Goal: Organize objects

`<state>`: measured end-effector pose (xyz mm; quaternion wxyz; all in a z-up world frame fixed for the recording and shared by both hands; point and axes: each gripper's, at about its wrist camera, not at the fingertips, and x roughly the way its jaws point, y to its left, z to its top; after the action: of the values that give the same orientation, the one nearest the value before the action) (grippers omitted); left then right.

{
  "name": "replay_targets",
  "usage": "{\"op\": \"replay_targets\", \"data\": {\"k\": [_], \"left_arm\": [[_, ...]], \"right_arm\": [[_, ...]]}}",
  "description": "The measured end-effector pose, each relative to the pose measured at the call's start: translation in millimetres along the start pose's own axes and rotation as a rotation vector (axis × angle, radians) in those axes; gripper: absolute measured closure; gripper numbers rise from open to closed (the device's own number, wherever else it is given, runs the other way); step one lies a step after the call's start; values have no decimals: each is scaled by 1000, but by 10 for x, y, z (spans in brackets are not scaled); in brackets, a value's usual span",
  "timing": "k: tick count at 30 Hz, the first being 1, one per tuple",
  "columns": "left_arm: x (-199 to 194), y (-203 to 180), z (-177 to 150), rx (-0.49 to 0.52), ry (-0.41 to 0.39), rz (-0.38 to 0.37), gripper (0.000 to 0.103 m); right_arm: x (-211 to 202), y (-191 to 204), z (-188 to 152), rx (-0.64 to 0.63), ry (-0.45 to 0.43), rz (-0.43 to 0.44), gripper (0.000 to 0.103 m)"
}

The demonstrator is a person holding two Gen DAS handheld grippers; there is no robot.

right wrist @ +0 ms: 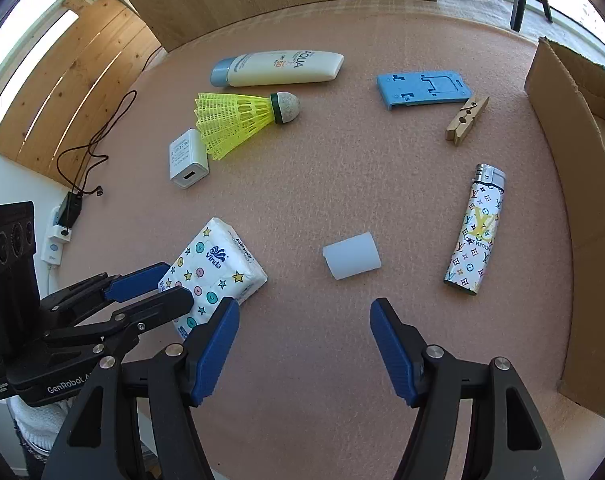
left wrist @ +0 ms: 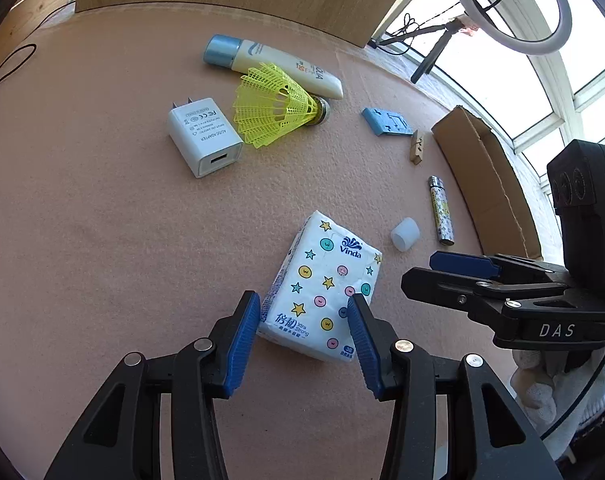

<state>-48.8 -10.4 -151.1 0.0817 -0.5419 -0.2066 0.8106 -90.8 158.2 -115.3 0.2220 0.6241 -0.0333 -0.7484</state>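
Observation:
A star-patterned Vinda tissue pack [left wrist: 322, 280] lies flat on the pink mat. My left gripper [left wrist: 302, 304] hovers over its near end, open. One blue pad sits beside the pack's left edge, the other over its right side, and neither presses on it. From the right wrist view, the left gripper [right wrist: 158, 284] reaches the same pack [right wrist: 218, 264] from the left. My right gripper [right wrist: 304, 340] stands open with nothing between its fingers. Just beyond it lies a small white cap [right wrist: 351, 256], and further right a patterned lighter [right wrist: 476, 232].
Farther back lie a sunscreen tube [right wrist: 278, 68], a yellow shuttlecock [right wrist: 242, 114], a white USB charger [right wrist: 186, 158], a blue plastic stand [right wrist: 422, 90] and a wooden clothespin [right wrist: 466, 120]. An open cardboard box [right wrist: 574, 216] lines the mat's right edge. Cables hang off to the left.

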Motion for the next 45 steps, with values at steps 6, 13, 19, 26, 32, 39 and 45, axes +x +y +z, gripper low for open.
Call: {"op": "replay_targets", "data": {"k": [6,13,19,26,32,39,45], "left_arm": [[14,-59,-88,0,-12,-8,54],[10,-75,-124,12,-19,-5,54],[11,-80,-145,21,-14,-16,53],[16,-94,-186,39,7,-25,52],[14,-145,-202,62,22,-17,52],[30,-197,-220,77,33,-8,52],[67,-326,-261,107,51,-12,53]], "right_arm": [[154,50,59,9,39,21,39],[232,133,107,-5,40,42,39],[242,131,126,14,29,64,39],[191,105,97,65,12,106,39],[227,154,73,77,35,141,40],[279,265,-3,53,61,172,60],[237,307,-36,43,43,176,70]]}}
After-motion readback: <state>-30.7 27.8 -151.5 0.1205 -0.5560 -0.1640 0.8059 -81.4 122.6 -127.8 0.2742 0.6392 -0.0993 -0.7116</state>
